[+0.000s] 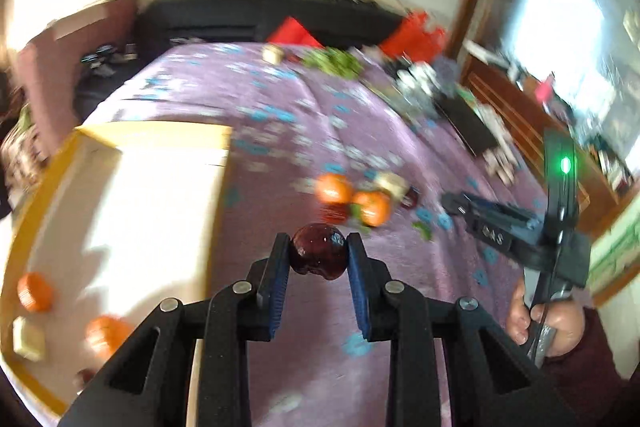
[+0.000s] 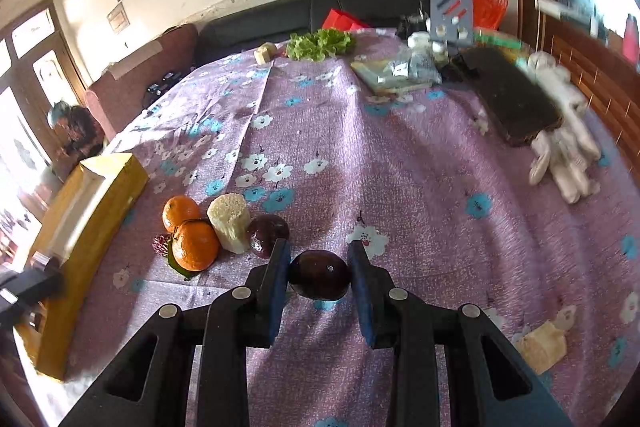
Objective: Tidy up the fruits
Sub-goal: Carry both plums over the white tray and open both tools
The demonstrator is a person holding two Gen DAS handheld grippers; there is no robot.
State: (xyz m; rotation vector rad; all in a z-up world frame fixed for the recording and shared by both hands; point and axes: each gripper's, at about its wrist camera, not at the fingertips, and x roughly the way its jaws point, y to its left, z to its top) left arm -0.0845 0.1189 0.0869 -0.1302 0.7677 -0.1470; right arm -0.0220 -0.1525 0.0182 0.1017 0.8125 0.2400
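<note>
Purple cloth with white and blue flowers point(image 2: 360, 147) covers the table, and both grippers hover over it, each gripping a dark fruit. The left gripper point(image 1: 318, 259) has its blue-padded jaws closed narrowly on a glossy dark red plum point(image 1: 318, 253), held above the cloth just right of the yellow cardboard box point(image 1: 132, 147). Inside that box, in the left wrist view, lie two oranges point(image 1: 35, 291) near its left wall, with a pale cream block point(image 1: 27, 341) between and below them; the box interior is washed out by sunlight. The right gripper point(image 2: 319, 273) pinches a dark purple-brown fruit point(image 2: 319, 275) between its jaws, above the cloth near the table's near edge. Just left of it on the cloth sits a small cluster: two more oranges point(image 2: 195, 245) touching each other, a pale cylinder of sponge-like material point(image 2: 230, 227) against them, and another dark plum point(image 2: 266, 233) touching the cylinder's right side. A green leaf lies under the nearer orange. Farther back are a bunch of lettuce point(image 2: 320, 45), a black flat case point(image 2: 512, 95) and a white soft toy point(image 2: 564, 131) at the right edge. In the left wrist view, the person's right hand point(image 1: 544, 323) grips the other tool's handle, a green light glowing on it.
</note>
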